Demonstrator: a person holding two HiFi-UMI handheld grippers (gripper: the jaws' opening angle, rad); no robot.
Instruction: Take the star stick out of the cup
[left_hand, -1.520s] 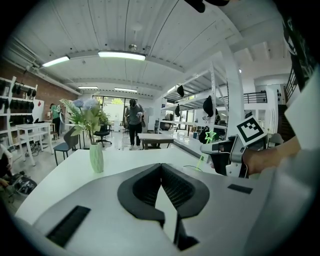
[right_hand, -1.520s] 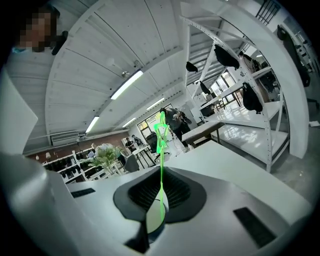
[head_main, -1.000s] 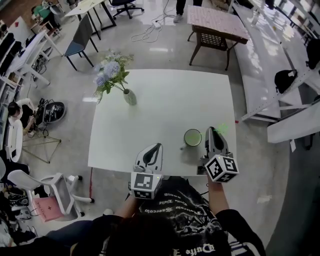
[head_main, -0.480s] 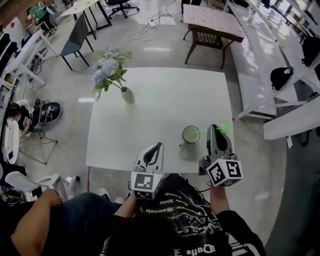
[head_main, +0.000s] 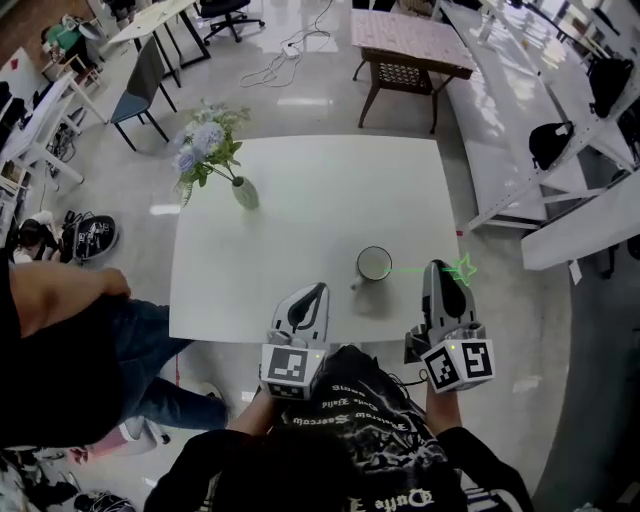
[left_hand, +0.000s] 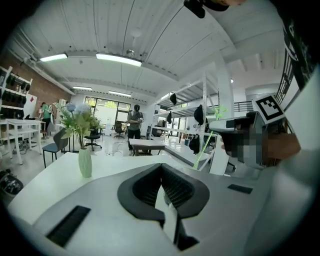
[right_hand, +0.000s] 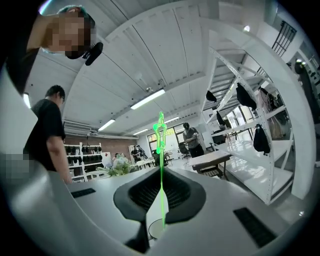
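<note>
In the head view, the right hand-held gripper (head_main: 437, 268) has drawn the star stick (head_main: 462, 269) further right of the cup (head_main: 374, 263), which stands mid-frame on the counter (head_main: 300, 190). In the left gripper view, the left hand-held gripper (left_hand: 162, 180) is pressed together with nothing in it. In the right gripper view, the jaws pinch the thin, glowing green stick, its star uppermost.

The head view looks steeply down onto the square white table (head_main: 300, 200). The left gripper view sits low behind its fingers (left_hand: 140, 192), facing level across that table to the pale green vase of flowers (left_hand: 84, 163), also in the head view. The right gripper view tilts up past its fingers (right_hand: 135, 197) toward the white ribbed ceiling (right_hand: 150, 55).
</note>
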